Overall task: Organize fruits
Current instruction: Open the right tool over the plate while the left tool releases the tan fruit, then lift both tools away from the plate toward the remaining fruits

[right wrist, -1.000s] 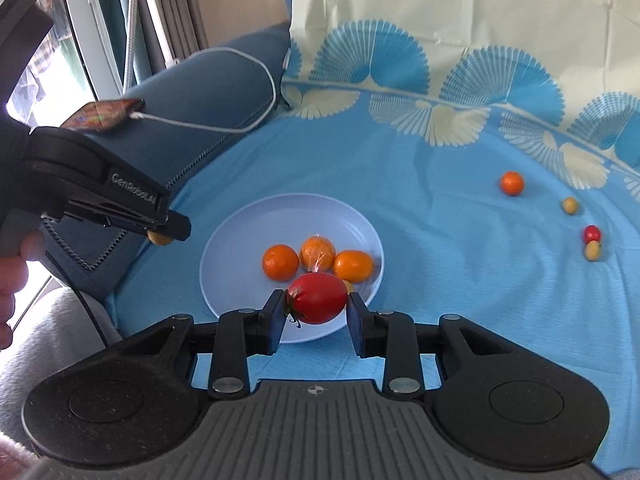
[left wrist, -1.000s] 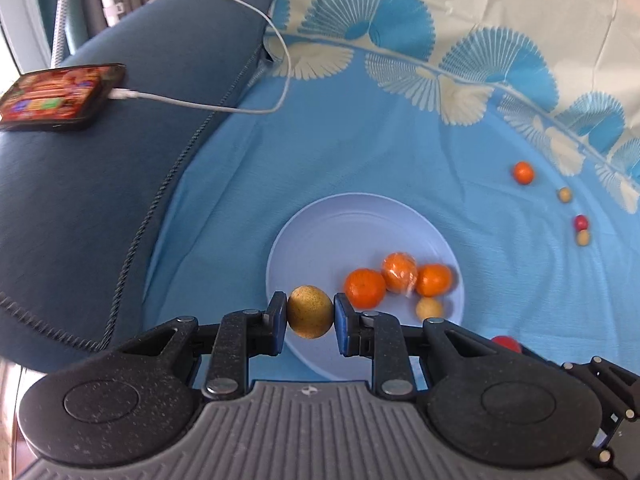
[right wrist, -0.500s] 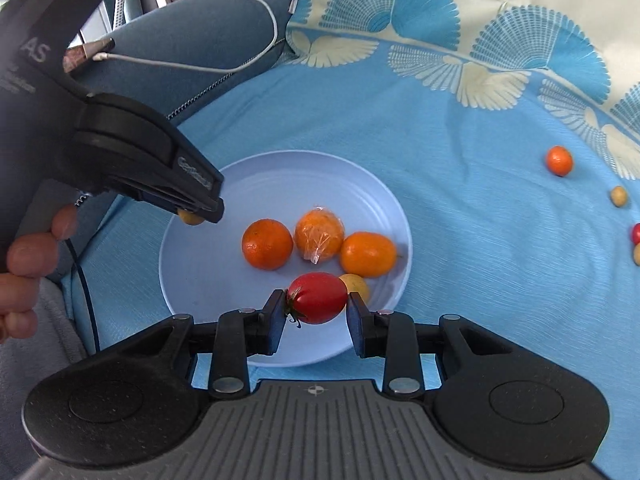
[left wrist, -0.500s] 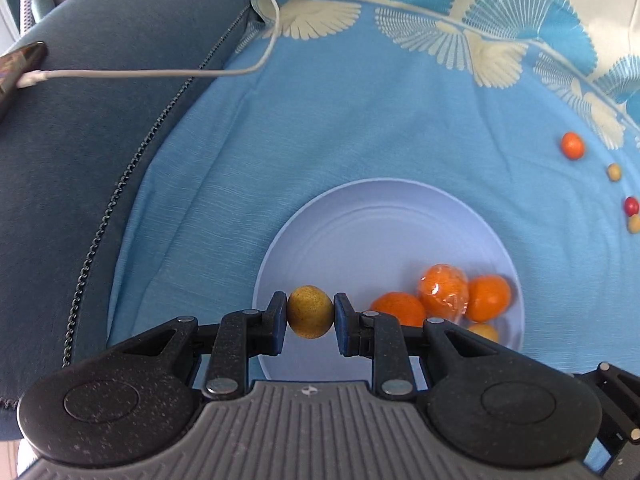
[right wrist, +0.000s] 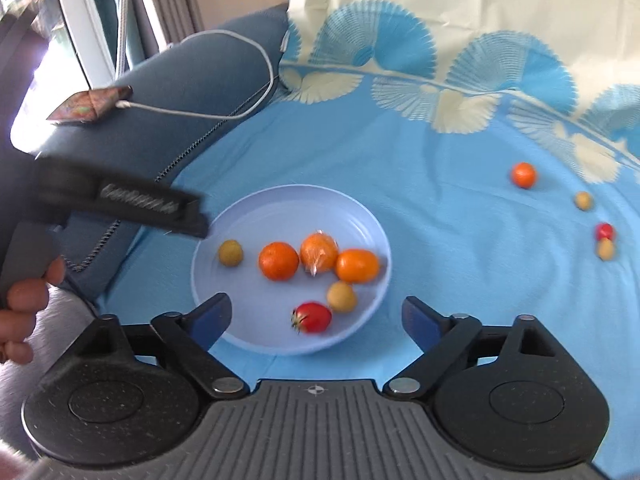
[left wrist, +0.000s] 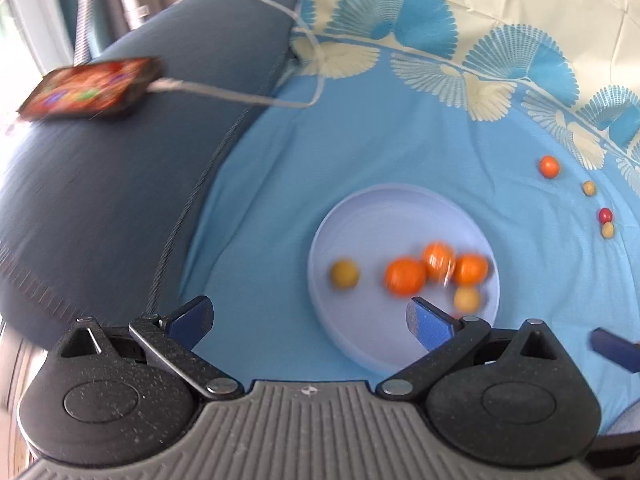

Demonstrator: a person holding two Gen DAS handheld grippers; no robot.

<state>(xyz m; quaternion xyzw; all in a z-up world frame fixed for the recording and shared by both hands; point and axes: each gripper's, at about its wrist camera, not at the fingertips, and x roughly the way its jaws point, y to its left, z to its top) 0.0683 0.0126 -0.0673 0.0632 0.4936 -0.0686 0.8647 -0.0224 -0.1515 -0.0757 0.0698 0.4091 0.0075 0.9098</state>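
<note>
We are letting go over the plate so the fruit gathers in one dish. Our left gripper is opening, its fingers spread wide with nothing between them, and the yellow-brown fruit is lying at the plate's left side. Our right gripper is opening too, and the red tomato is resting on the plate below its fingers, untouched. Four small fruits, among them an orange one, are waiting on the blue bedsheet, well apart from the plate.
</note>
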